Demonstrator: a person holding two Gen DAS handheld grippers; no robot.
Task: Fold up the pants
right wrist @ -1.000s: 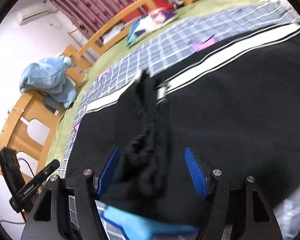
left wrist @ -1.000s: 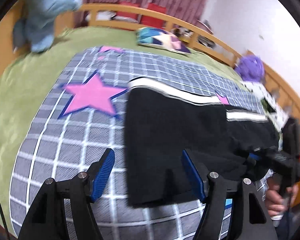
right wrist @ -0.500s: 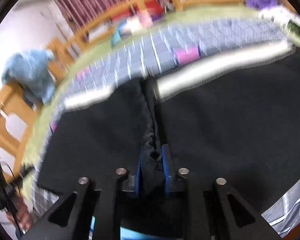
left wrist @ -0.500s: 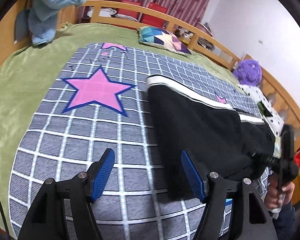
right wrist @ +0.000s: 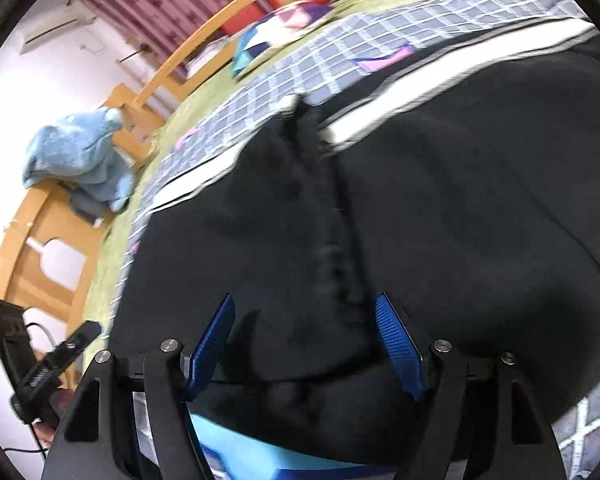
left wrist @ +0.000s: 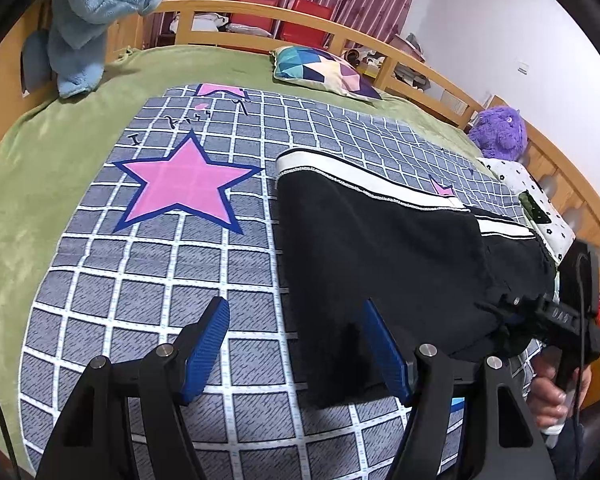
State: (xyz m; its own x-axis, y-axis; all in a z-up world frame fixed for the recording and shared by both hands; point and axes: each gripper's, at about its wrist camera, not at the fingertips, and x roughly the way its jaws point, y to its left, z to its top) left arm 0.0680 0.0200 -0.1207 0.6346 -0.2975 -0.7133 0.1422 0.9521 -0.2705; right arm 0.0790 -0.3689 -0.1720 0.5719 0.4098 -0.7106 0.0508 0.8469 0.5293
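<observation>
The black pants with white side stripes lie folded on the checked blanket. In the left wrist view my left gripper hovers open at their near left edge. One fingertip is over the blanket and the other over black cloth. In the right wrist view my right gripper is low over the pants and its jaws are opening. A soft ridge of fabric lies between them, and the pads stand clear of it. The right gripper also shows at the pants' right end, held by a hand.
The green bedspread lies under the blanket. A wooden bed rail runs along the far side. A blue plush toy hangs at the far left, a patterned pillow lies at the back, and a purple plush sits far right.
The right gripper pinched a ridge of the pants half a second ago and has let it go. The pants have shifted right and lie flatter. The left gripper stayed open and still.
</observation>
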